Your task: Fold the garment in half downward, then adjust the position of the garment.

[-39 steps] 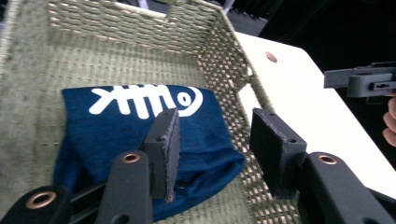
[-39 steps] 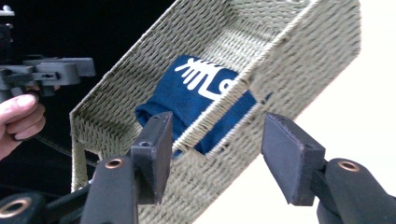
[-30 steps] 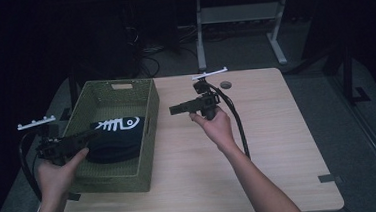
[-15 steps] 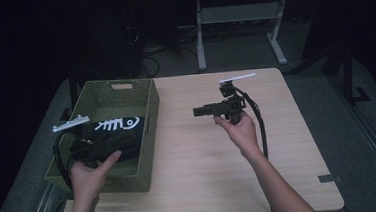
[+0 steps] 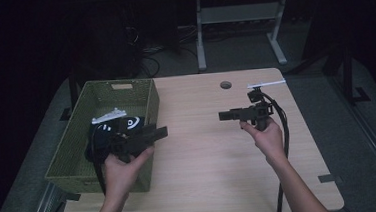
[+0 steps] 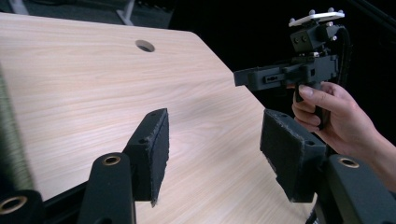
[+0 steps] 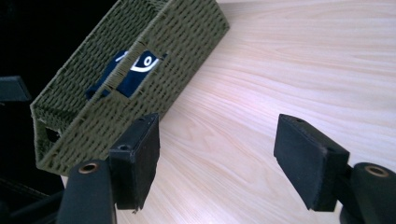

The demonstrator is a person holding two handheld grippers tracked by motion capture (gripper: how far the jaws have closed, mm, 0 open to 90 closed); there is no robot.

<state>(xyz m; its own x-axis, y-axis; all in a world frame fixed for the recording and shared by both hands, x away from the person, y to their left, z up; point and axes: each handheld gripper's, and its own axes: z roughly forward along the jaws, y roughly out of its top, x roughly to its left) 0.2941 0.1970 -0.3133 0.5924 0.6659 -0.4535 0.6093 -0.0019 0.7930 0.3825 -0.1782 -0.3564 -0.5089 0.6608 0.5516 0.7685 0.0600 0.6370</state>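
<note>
High view: my left gripper (image 5: 162,132) hangs at the basket's (image 5: 78,138) near-right rim, jaws just opening, empty; the one dark printed cloth (image 5: 127,124) lies just behind it, inside the single basket. My right gripper (image 5: 223,116), also opening and empty, sits well apart over the tabletop (image 5: 199,150).

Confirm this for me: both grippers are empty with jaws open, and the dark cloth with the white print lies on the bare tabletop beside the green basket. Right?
Not quite. The dark cloth lies inside the green basket, not on the tabletop, as the high view shows. The rest holds: left gripper and right gripper are both empty with jaws open.
</note>
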